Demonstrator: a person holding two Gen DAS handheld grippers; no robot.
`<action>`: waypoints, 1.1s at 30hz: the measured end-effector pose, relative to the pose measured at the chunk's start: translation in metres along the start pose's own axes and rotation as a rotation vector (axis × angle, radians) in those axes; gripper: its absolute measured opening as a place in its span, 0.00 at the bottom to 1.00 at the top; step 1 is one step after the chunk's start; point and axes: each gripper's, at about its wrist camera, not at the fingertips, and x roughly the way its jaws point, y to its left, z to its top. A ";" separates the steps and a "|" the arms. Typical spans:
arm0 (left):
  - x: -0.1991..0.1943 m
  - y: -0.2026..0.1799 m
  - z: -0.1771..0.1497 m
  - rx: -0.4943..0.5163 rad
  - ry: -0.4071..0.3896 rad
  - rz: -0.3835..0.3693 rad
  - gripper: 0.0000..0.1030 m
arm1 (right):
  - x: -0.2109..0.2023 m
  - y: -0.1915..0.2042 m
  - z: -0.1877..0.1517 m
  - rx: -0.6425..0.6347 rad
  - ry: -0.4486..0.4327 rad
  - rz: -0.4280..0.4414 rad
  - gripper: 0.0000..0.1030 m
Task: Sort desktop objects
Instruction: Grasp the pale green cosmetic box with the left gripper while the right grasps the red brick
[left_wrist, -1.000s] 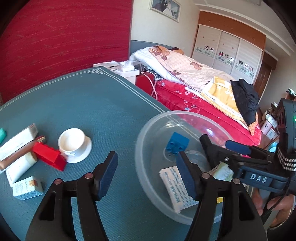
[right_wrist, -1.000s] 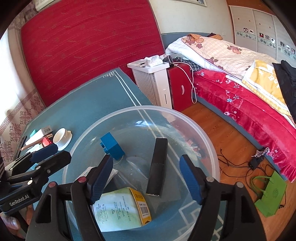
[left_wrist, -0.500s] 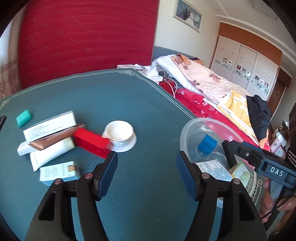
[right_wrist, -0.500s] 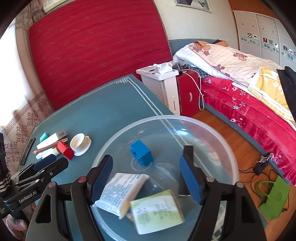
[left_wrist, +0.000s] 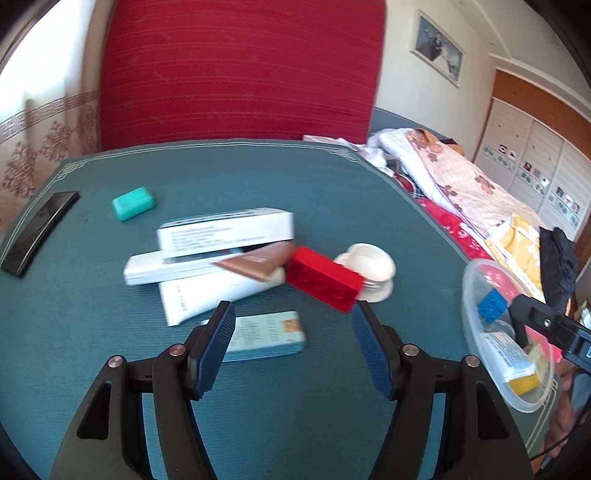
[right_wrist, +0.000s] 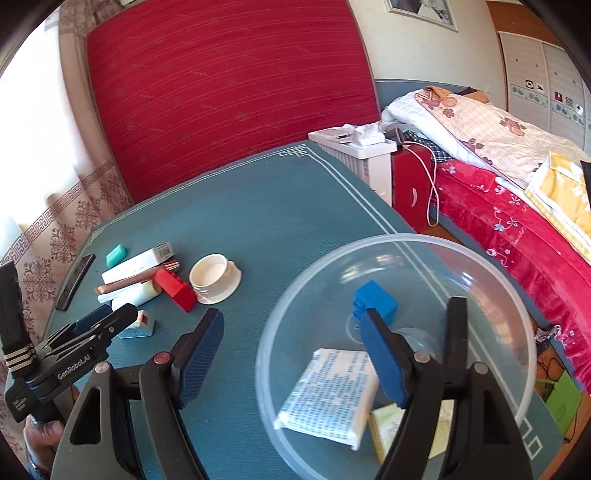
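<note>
My left gripper (left_wrist: 293, 325) is open and empty, just short of a red brick (left_wrist: 323, 278) and a small light-blue box (left_wrist: 264, 336). Behind them lie a white tube (left_wrist: 207, 295), a brown tube (left_wrist: 255, 262) and a long white box (left_wrist: 225, 232). My right gripper (right_wrist: 291, 343) is open and empty, its right finger over the clear plastic bowl (right_wrist: 491, 273). The bowl holds a blue brick (right_wrist: 376, 301), a white printed packet (right_wrist: 332, 395), a yellow-green box (right_wrist: 388, 424) and a black bar (right_wrist: 456, 332). The left gripper also shows in the right wrist view (right_wrist: 107, 319).
A white cup on a saucer (left_wrist: 369, 262) stands right of the red brick. A teal eraser (left_wrist: 133, 203) and a black remote (left_wrist: 38, 230) lie at the far left of the teal table (left_wrist: 221, 173). A bed (right_wrist: 498, 177) and white heater (right_wrist: 354, 155) stand beyond the table edge.
My left gripper has swung left from the bowl toward the cluster with the red brick and drawn closer to it. My right gripper has shifted left, so the bowl now sits to its right.
</note>
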 end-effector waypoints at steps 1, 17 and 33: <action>0.001 0.007 0.000 -0.018 0.001 0.004 0.67 | 0.001 0.005 0.000 -0.007 0.003 0.004 0.78; 0.012 0.046 -0.007 -0.133 0.029 -0.033 0.67 | 0.027 0.050 -0.006 -0.067 0.060 0.066 0.79; 0.031 0.028 -0.011 -0.068 0.091 0.007 0.78 | 0.038 0.046 -0.006 -0.053 0.078 0.086 0.79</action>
